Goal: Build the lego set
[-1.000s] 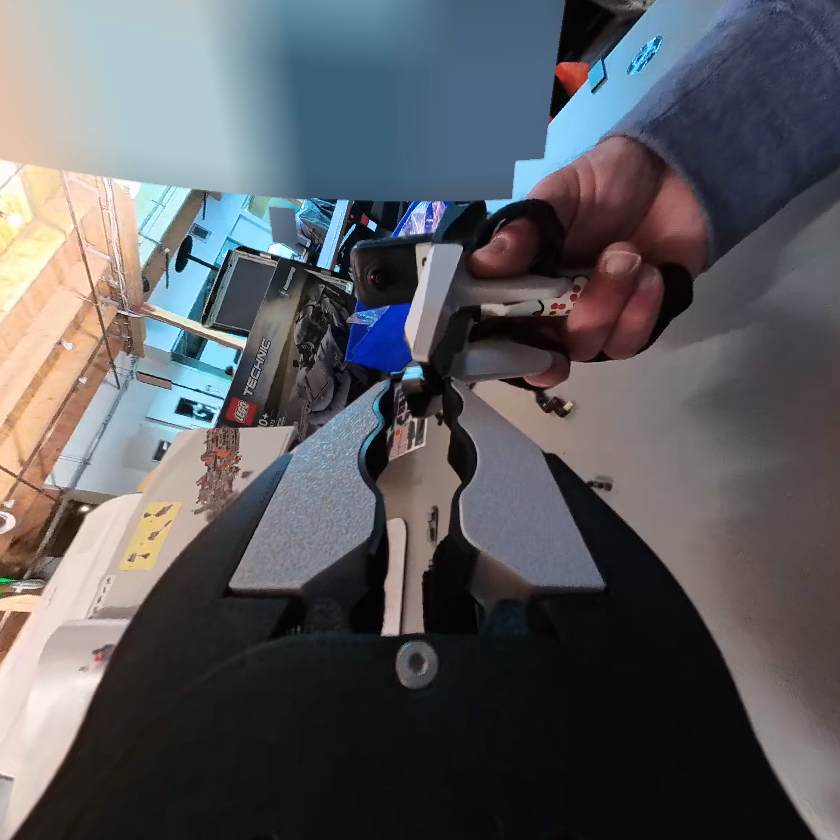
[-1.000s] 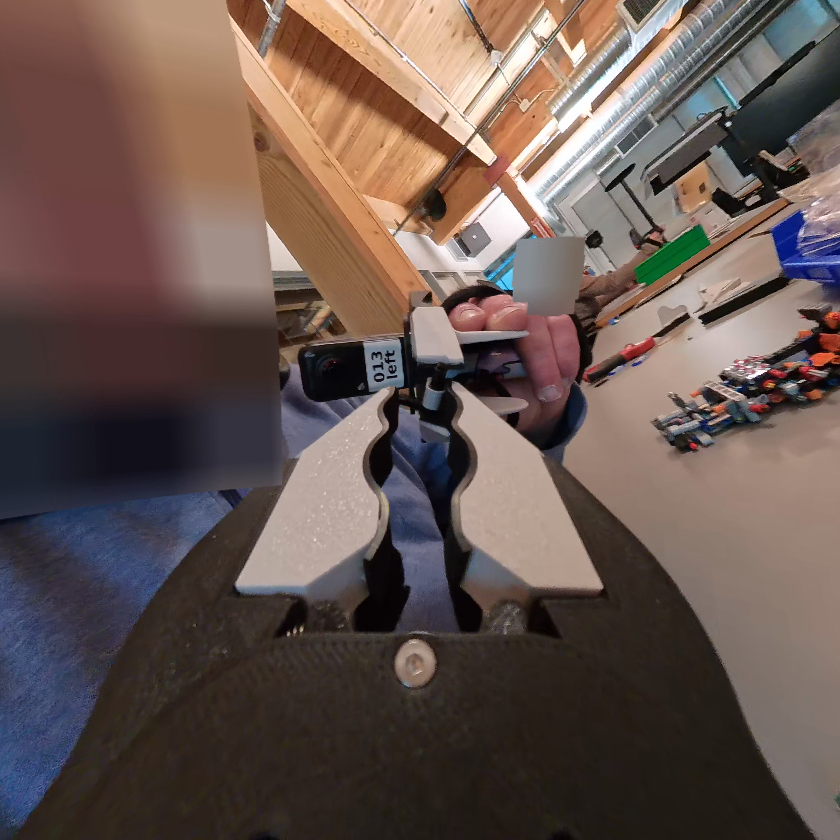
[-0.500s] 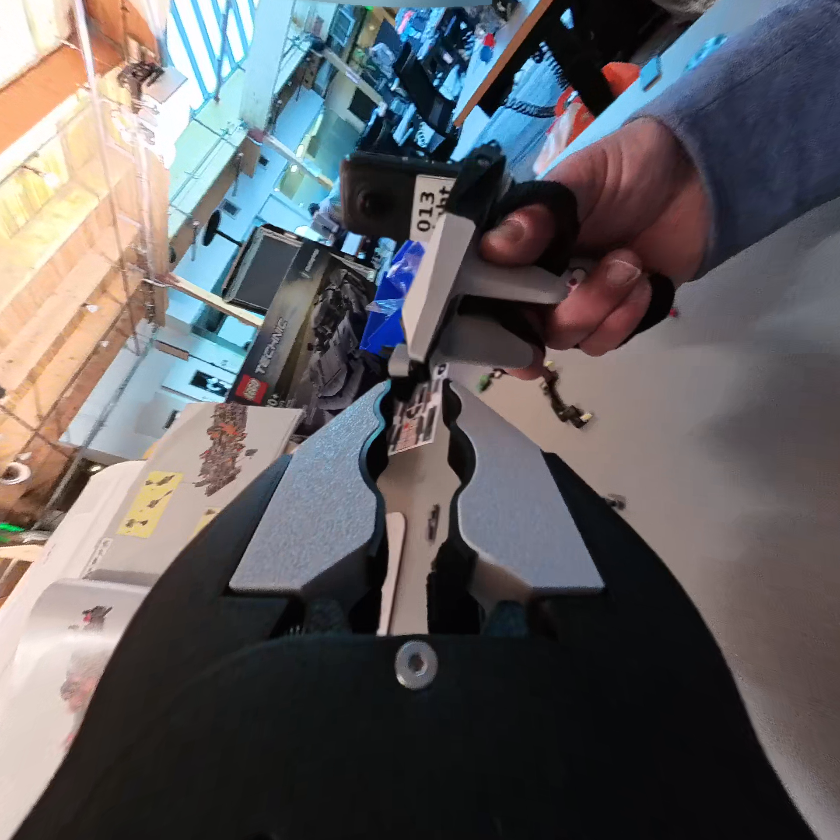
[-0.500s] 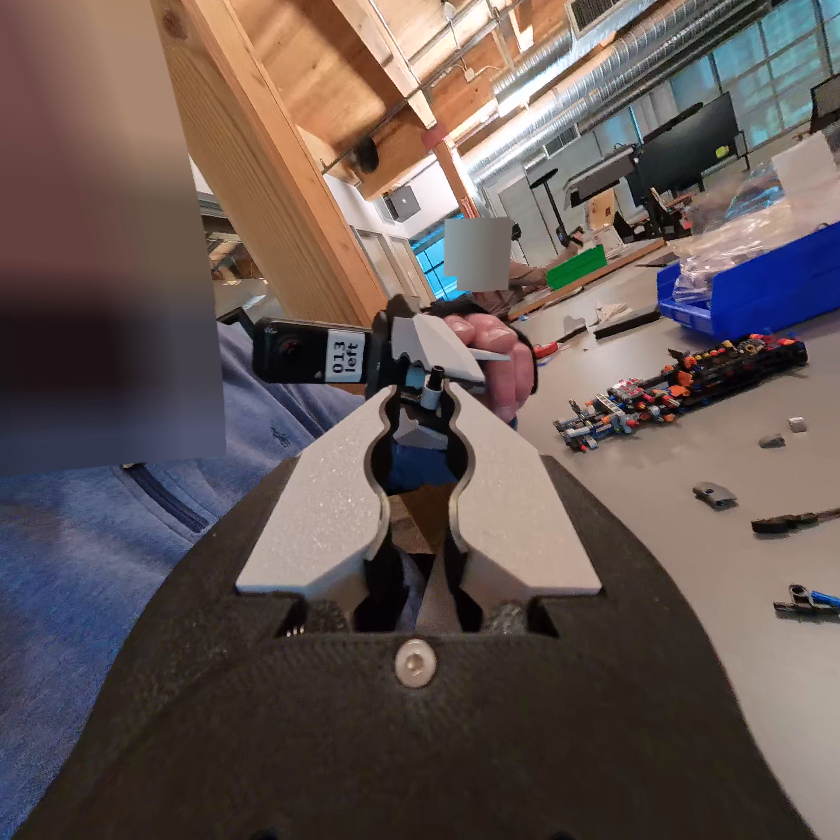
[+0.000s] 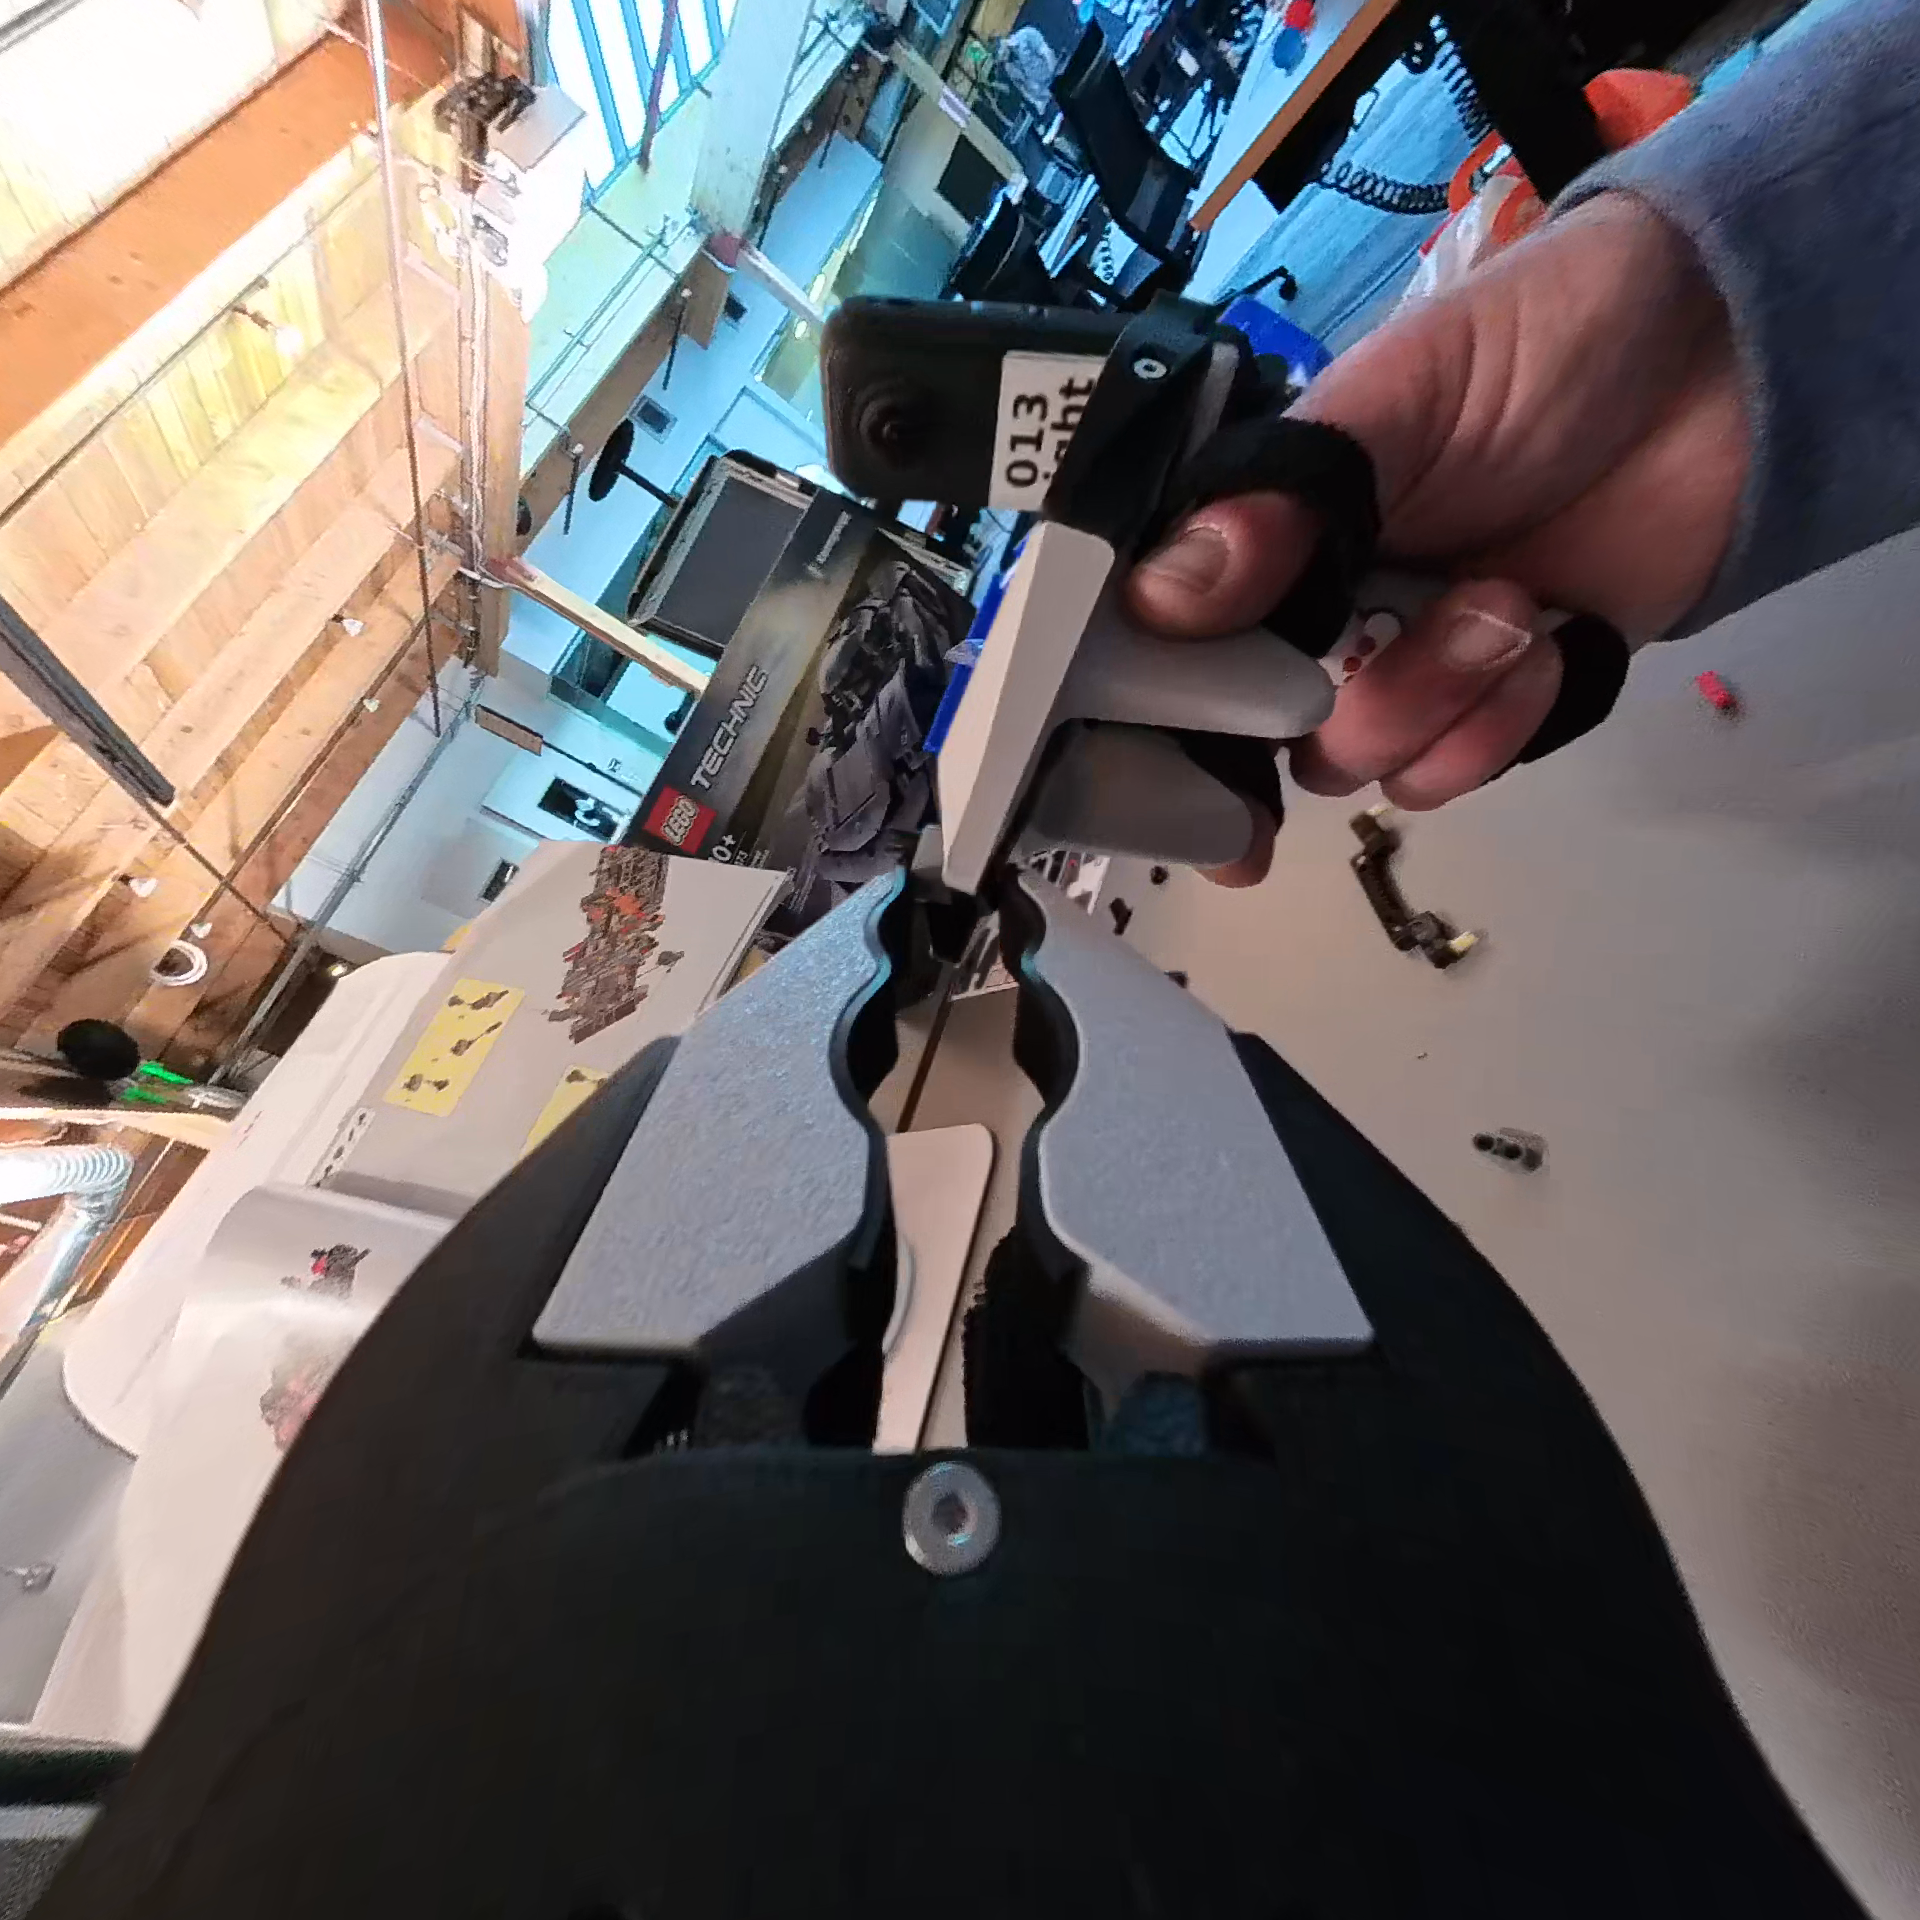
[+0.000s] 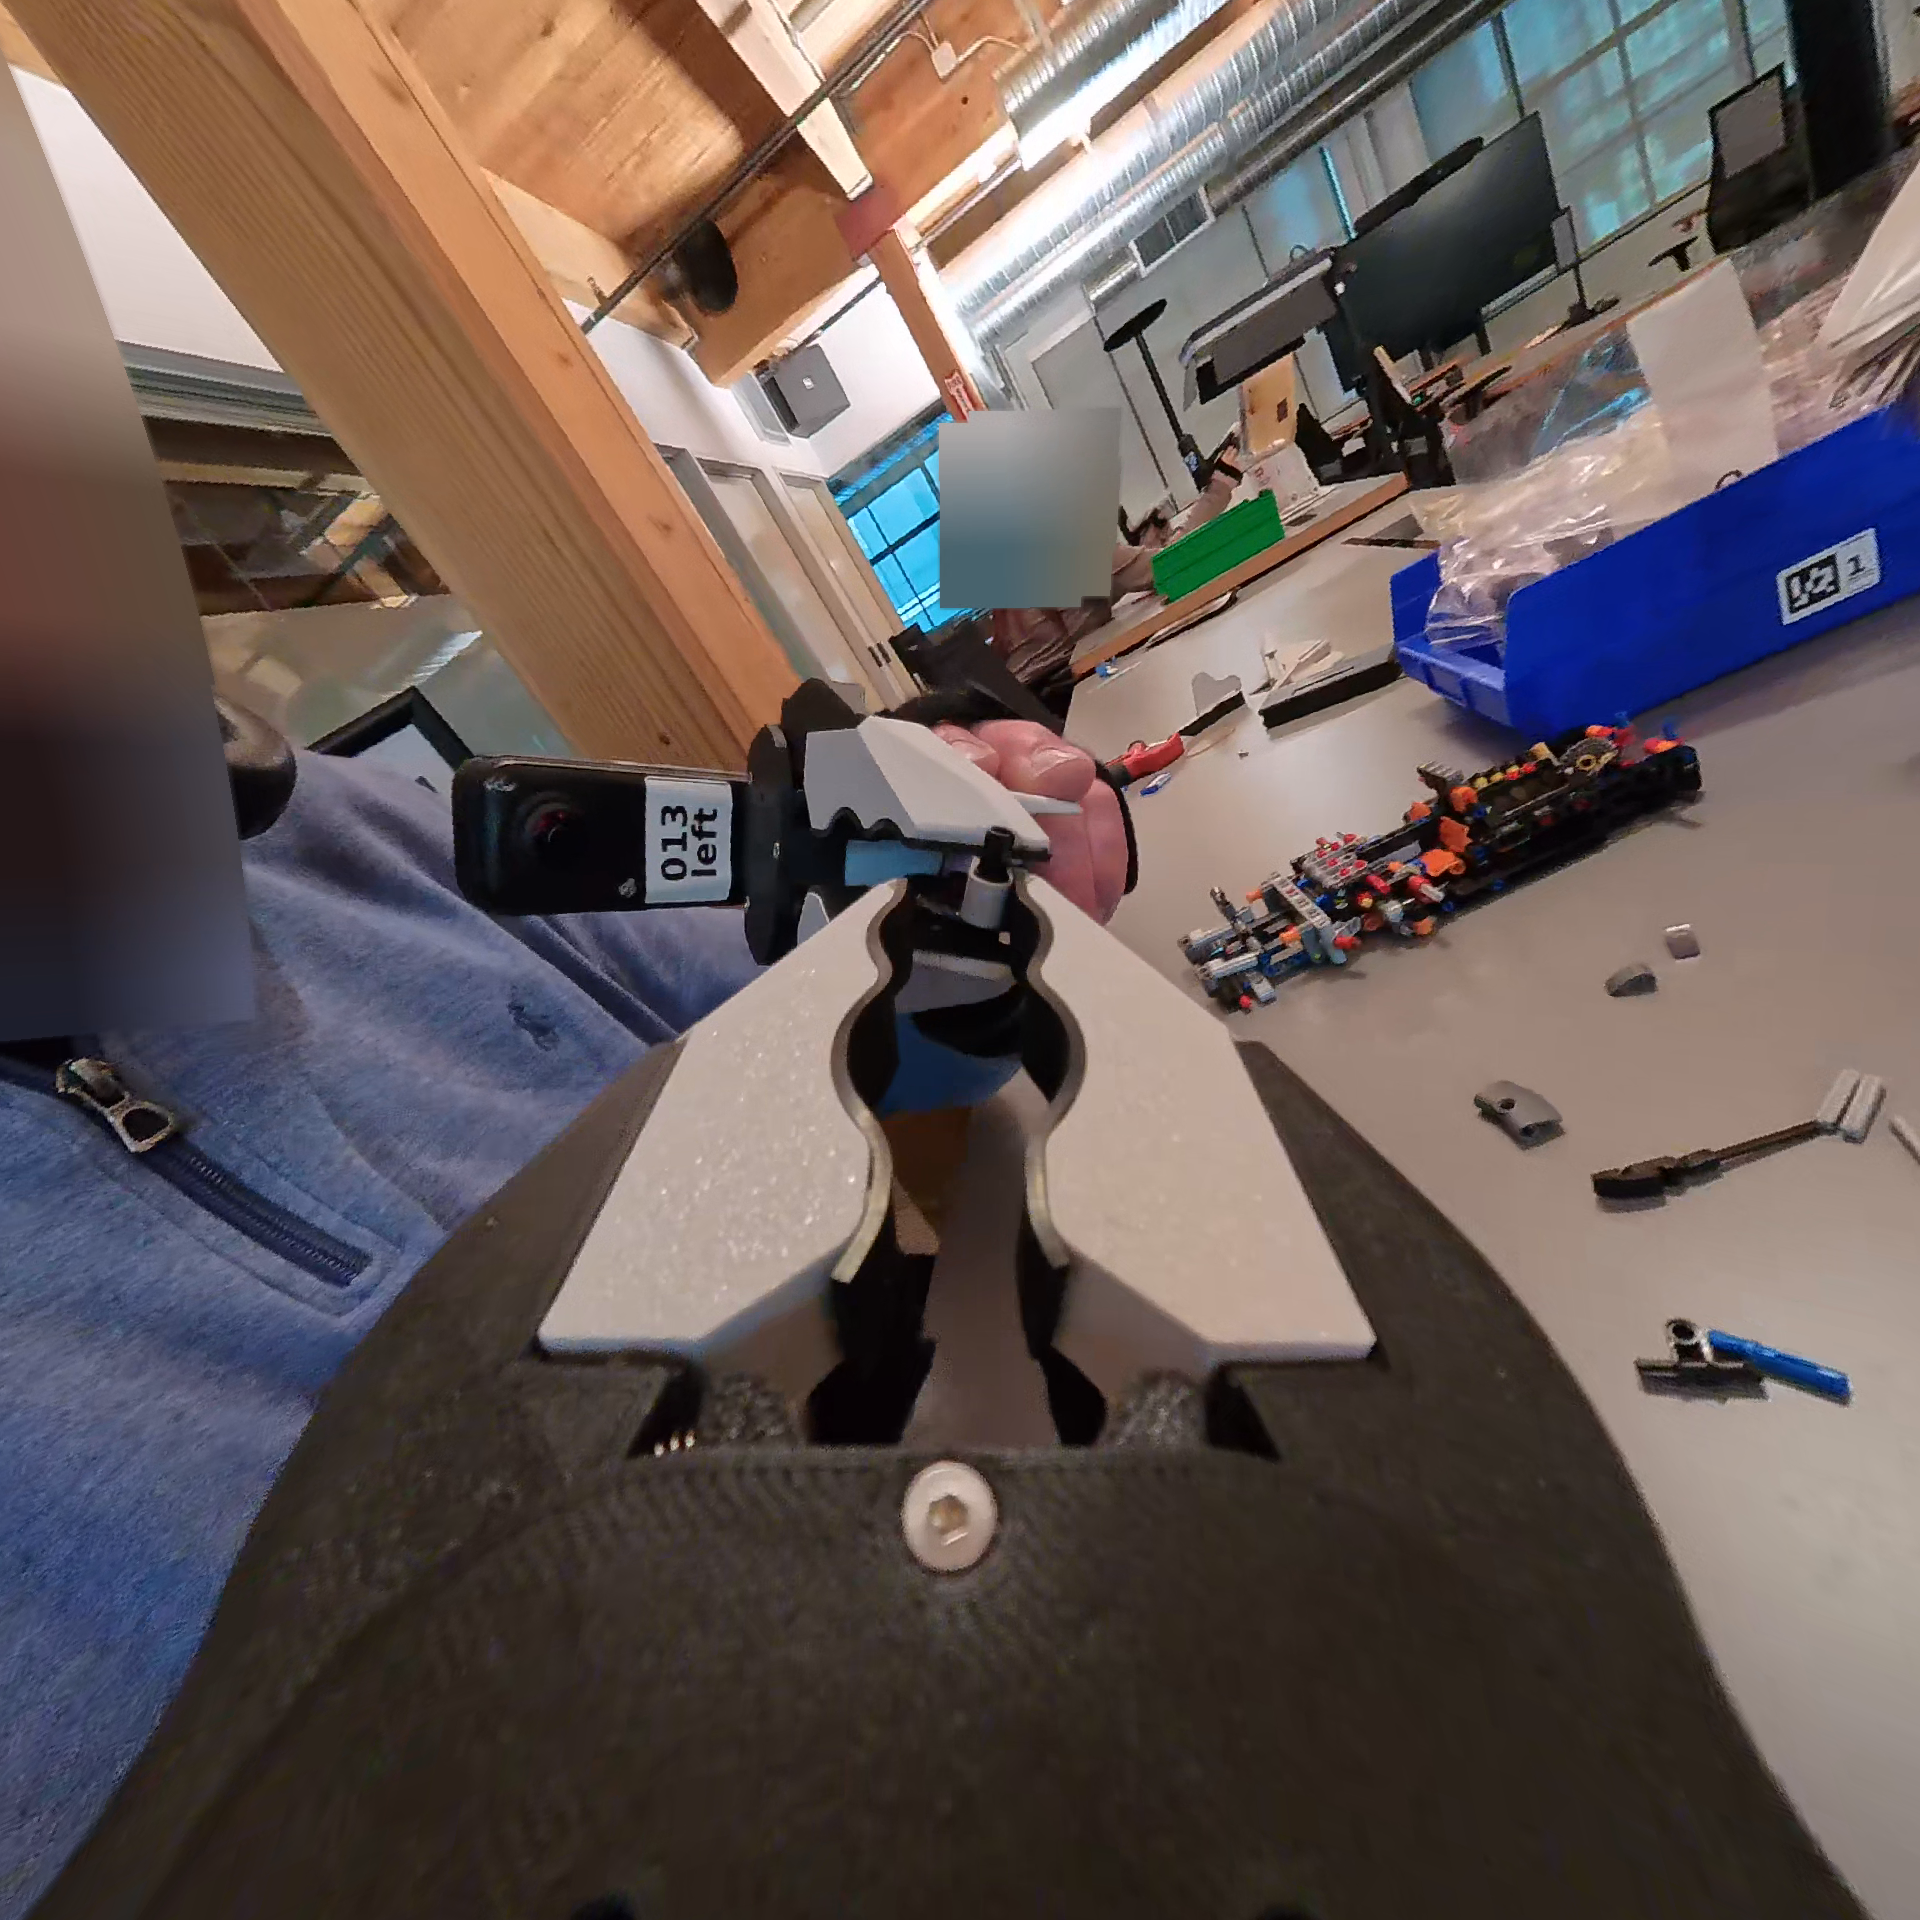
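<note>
1. Left wrist view:
   - Left gripper tilts over the pale table. Its jaws are drawn in to a narrow gap, and a small dark piece sits pinched at their tips.
   - The right gripper comes in from above, held in a hand. Its two fingers run together to a point that touches the same piece.
   - I cannot tell from here whether the right gripper bites on the piece or only rests against it.
   - Behind the grippers stands the dark lego box, with an open instruction booklet lying in front of it.
   - A black loose part and a small grey part lie on the table, well apart from each other.

2. Right wrist view:
   - The right gripper shows a narrow gap at its tips.
   - The left gripper meets it there, held in the other hand.
   - The piece shows here as a short grey pin with a black end. It stands between the left gripper's upper and lower fingers, which clamp it. The pin also sits right at the right tips — grip there unclear.
   - The half-built model lies on the table, well off to the right.
   - A blue bin stands beyond the model.
   - Nearer the camera lie a black axle part and a blue pin.
</note>
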Demonstrator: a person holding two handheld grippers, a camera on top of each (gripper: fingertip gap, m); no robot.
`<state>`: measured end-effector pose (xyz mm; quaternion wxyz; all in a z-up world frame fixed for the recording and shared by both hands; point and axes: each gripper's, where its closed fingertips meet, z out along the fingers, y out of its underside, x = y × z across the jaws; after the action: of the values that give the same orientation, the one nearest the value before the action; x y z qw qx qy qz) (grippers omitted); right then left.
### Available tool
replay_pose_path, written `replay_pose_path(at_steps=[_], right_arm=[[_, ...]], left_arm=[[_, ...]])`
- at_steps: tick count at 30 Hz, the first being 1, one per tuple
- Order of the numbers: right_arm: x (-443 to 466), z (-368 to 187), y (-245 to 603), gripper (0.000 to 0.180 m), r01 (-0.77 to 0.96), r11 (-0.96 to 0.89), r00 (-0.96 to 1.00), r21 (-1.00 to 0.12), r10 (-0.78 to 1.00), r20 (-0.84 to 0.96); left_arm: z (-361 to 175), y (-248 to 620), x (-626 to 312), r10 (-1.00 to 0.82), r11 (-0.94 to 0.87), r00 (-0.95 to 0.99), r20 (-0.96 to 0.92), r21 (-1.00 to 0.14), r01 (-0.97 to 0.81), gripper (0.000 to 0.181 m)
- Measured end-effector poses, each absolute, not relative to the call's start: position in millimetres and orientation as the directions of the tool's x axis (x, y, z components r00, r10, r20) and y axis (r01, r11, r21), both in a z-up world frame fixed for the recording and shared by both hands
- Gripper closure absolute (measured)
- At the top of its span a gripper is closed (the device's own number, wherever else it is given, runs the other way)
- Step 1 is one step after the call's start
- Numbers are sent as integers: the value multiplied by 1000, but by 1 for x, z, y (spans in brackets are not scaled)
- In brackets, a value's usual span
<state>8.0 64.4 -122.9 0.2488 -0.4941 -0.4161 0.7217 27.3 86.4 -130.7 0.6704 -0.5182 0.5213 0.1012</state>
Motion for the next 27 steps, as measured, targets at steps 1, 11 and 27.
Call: replay_pose_path(at_steps=[1, 11, 27], right_arm=[[6, -121, 67, 163, 46, -527, -379, -848, 776, -503], [8, -98, 107, 157, -52, -550, -322, -833, 799, -508], [10, -98, 109, 174, -44, -522, -331, -852, 812, -481]], left_arm=[[-128, 88, 25, -398, 441, 446, -801, -594, -673, 167], [-113, 104, 11, -418, 456, 532, -736, -676, -578, 168], [-110, 112, 22, -405, 489, 516, -755, -655, -576, 167]])
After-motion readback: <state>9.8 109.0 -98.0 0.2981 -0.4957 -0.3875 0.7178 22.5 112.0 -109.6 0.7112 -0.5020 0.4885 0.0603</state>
